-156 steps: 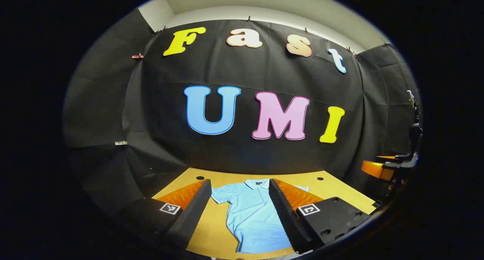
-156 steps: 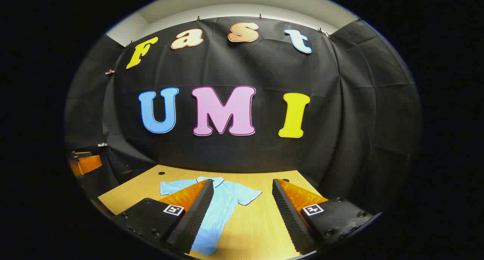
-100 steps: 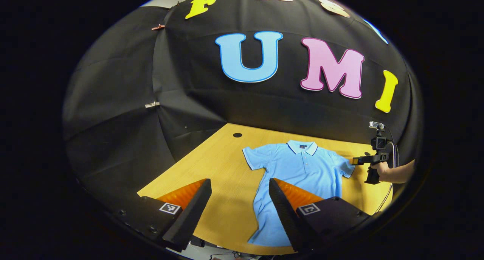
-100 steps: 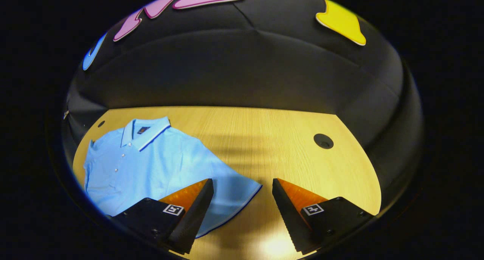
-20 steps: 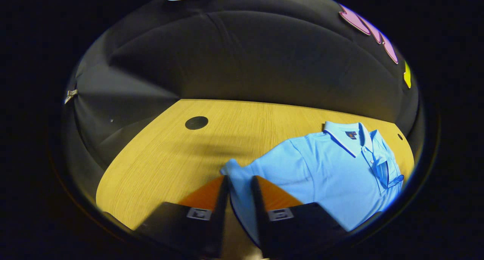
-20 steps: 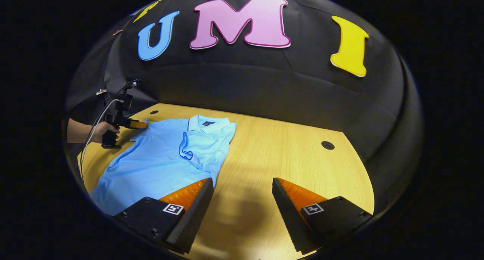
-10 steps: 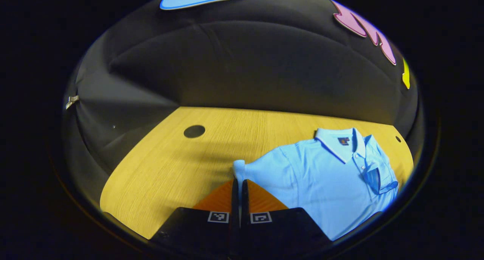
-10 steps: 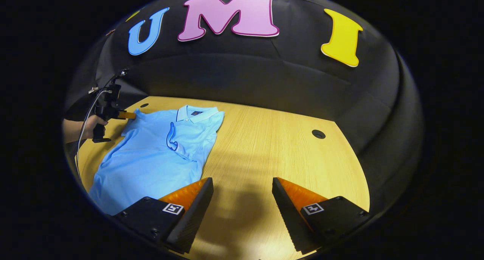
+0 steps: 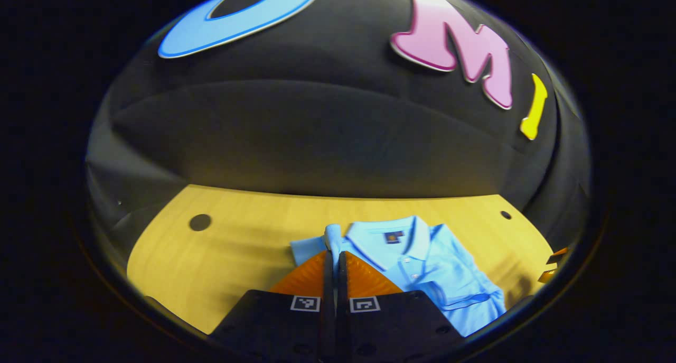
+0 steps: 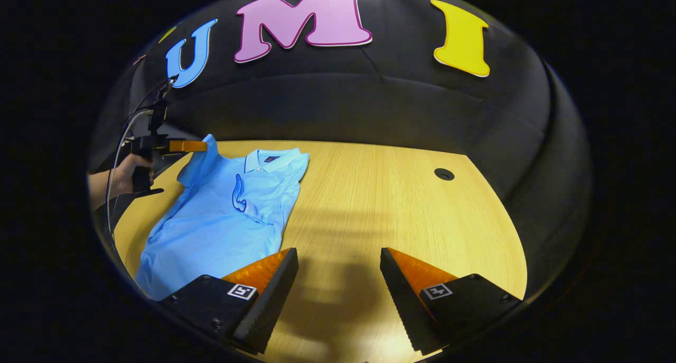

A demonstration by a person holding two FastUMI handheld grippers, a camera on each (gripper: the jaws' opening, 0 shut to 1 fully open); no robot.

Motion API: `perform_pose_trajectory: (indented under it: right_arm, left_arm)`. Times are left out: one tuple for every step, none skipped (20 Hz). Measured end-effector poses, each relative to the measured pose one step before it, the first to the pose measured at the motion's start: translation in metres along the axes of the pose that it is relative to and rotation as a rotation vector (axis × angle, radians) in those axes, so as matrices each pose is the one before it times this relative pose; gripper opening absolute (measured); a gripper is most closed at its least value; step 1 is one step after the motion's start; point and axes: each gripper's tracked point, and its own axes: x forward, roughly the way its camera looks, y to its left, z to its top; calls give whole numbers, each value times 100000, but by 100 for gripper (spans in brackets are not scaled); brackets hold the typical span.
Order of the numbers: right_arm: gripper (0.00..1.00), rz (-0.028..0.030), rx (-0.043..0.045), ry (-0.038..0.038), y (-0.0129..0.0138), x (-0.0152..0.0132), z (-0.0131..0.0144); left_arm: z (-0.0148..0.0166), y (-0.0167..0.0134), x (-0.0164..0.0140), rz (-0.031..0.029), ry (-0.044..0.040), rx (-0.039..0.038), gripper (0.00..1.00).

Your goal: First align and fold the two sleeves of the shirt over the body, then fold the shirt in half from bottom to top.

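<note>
Sky-blue cotton, a polo shirt, is spread on the wooden worktop, one sleeve already laid across its chest. The other sleeve is pinched between the pressed-together fingers of the left tongs and lifted off the wood (a hand is seen gripping the handle in the right gripper view). The right tongs are held spread wide above bare worktop, just beside the shirt's hem.
</note>
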Motion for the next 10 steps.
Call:
perform_pose_trajectory:
  right_arm:
    - [98, -38, 155, 229, -26, -100, -183]
    - [98, 181, 415, 483, 84, -61, -264]
    - [98, 313, 750, 270, 151, -71, -204]
    - [98, 282, 972, 151, 173, -110, -150]
    - [98, 162, 864, 32, 127, -127, -229]
    - [98, -195, 598, 94, 109, -148, -203]
    - [98, -407, 577, -102, 49, -103, -176]
    - [98, 163, 621, 196, 369, -119, -332]
    - [98, -161, 89, 8, 235, -147, -345]
    - [99, 25, 241, 317, 325, -238, -405]
  left_arm:
    - [-197, -1802, 320, -4190, 1253, -867, 6]
    - [-622, -1414, 534, -2885, 1697, -647, 6]
    - [-629, -1352, 424, -2554, 1722, -226, 8]
    - [-491, -1139, 171, -2580, 1622, -596, 9]
    - [-545, -1074, 137, -2166, 1353, -1099, 13]
    - [-487, -1414, 152, -3484, 697, -2182, 17]
    - [-1, -1272, -180, -3978, -286, -2173, 27]
    - [-80, -871, -448, -2527, -779, -725, 36]
    - [6, -420, -695, -542, -1021, 965, 51]
    - [-60, -121, -972, 1188, -1112, 1489, 67]
